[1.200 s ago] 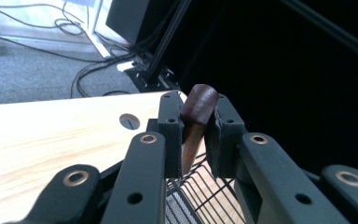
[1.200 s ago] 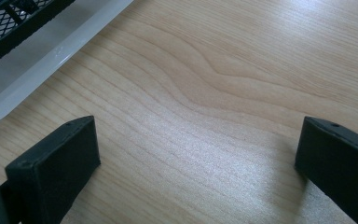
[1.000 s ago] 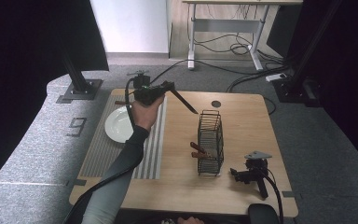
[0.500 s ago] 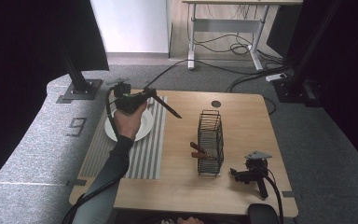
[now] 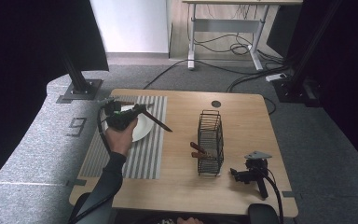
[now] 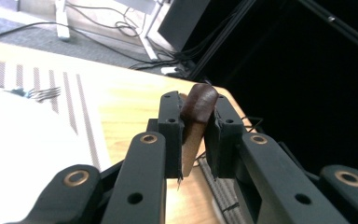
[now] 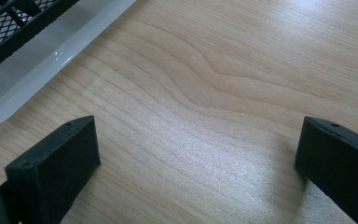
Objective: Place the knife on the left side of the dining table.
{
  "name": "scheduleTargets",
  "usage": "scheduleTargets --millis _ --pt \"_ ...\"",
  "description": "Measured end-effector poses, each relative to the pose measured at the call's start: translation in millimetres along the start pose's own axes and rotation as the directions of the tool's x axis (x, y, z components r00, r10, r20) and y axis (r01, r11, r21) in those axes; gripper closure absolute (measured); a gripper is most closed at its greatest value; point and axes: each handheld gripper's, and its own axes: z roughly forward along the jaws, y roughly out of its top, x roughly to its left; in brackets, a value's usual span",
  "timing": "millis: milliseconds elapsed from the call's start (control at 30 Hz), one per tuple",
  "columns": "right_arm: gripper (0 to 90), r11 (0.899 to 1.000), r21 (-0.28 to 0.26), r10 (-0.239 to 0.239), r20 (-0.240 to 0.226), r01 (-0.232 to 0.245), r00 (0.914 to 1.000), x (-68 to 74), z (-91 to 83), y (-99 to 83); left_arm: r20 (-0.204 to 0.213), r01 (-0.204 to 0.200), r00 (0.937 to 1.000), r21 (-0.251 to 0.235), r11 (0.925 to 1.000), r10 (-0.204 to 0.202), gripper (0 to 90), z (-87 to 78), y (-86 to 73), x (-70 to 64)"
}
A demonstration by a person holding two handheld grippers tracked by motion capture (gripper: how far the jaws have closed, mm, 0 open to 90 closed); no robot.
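Observation:
A person's hand holds my left gripper (image 5: pixel 139 111) above the white plate (image 5: pixel 142 129) on the striped placemat (image 5: pixel 149 154). Its jaws are shut on a long utensil (image 5: pixel 157 121) with a brown wooden handle, whose dark end points right, toward the wire basket (image 5: pixel 210 140). In the left gripper view the handle (image 6: pixel 199 100) is pinched between the jaws of the left gripper (image 6: pixel 195 122). My right gripper (image 5: pixel 238 175) lies on the table right of the basket, open, with bare wood between the jaws of the right gripper (image 7: pixel 196 154).
Brown-handled utensils (image 5: pixel 198 149) stick out of the basket. The basket (image 7: pixel 9 18) stands on a whitish tray (image 7: pixel 51 51). A fork (image 6: pixel 37 93) lies at the plate's far side. A dark round hole (image 5: pixel 216 103) marks the table's far part. A cable (image 5: pixel 272 191) trails from the right gripper.
The left gripper has moved left and nearer the person with the utensil, from the mat's far right corner to over the plate. The right gripper has not moved.

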Motion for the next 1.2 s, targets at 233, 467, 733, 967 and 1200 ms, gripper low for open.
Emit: scheduleTargets --millis 233,467,733,967,1200 --pt "0.0 1.000 0.001 0.002 -0.001 -0.002 1.0000 0.1 -0.1 0.0 -0.037 0.036 0.9987 -0.015 0.9993 -0.036 77.4 -20.6 -15.9 17.8" --pt "0.0 1.000 0.002 0.001 -0.001 -0.001 1.0000 0.1 -0.1 0.0 -0.078 0.094 0.9923 -0.028 0.9952 -0.096 77.5 -40.9 -36.5 40.8" --pt "0.0 1.000 0.001 0.002 -0.001 -0.002 1.0000 0.1 -0.1 0.0 -0.122 0.148 0.9808 -0.045 0.9880 -0.152 77.5 -60.9 -55.8 57.4" --pt "0.0 1.000 0.001 0.001 -0.001 -0.001 1.0000 0.1 0.0 0.0 -0.134 0.186 0.9724 -0.050 0.9813 -0.191 77.5 -69.4 -68.9 66.6" --pt "0.0 1.000 0.001 0.001 -0.001 -0.001 1.0000 0.1 -0.1 0.0 -0.141 0.216 0.9645 -0.067 0.9742 -0.223 77.5 -71.7 -79.3 77.4"
